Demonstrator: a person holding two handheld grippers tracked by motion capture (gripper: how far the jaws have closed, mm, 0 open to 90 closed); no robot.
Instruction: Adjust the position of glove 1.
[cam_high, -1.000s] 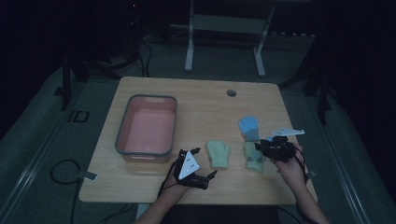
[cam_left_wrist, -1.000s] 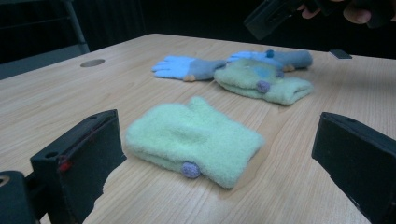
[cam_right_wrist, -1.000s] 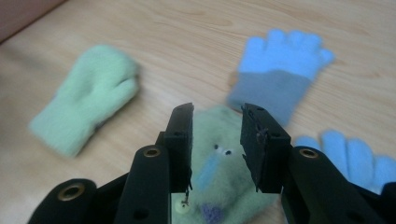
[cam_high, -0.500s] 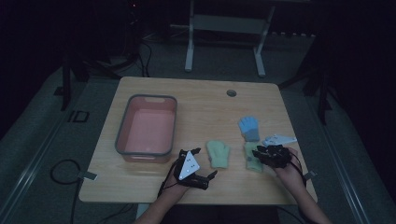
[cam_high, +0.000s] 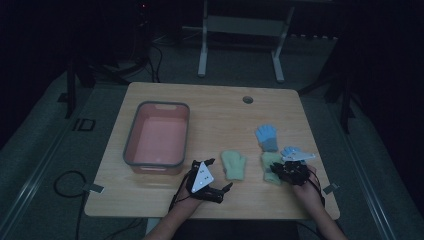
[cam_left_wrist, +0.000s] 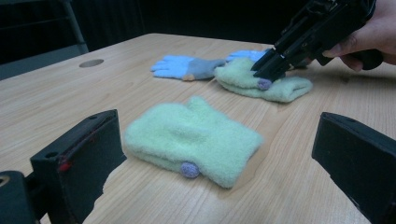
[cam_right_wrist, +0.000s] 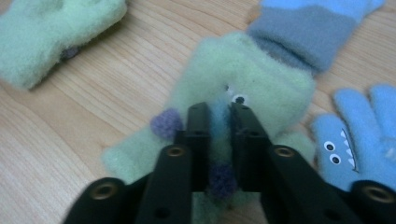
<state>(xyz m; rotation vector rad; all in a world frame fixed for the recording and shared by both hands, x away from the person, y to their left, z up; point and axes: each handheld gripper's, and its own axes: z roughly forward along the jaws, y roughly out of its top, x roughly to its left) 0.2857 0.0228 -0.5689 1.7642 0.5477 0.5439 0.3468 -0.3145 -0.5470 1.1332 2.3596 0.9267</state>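
The green mitten (cam_right_wrist: 243, 88) is pinched by my right claw (cam_right_wrist: 219, 116) to lift it off the desk (cam_high: 220, 110); my left claw (cam_high: 216, 174) waits wide open.

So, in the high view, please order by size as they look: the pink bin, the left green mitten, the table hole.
1. Pink bin, clearly the largest.
2. Left green mitten.
3. Table hole, the smallest.
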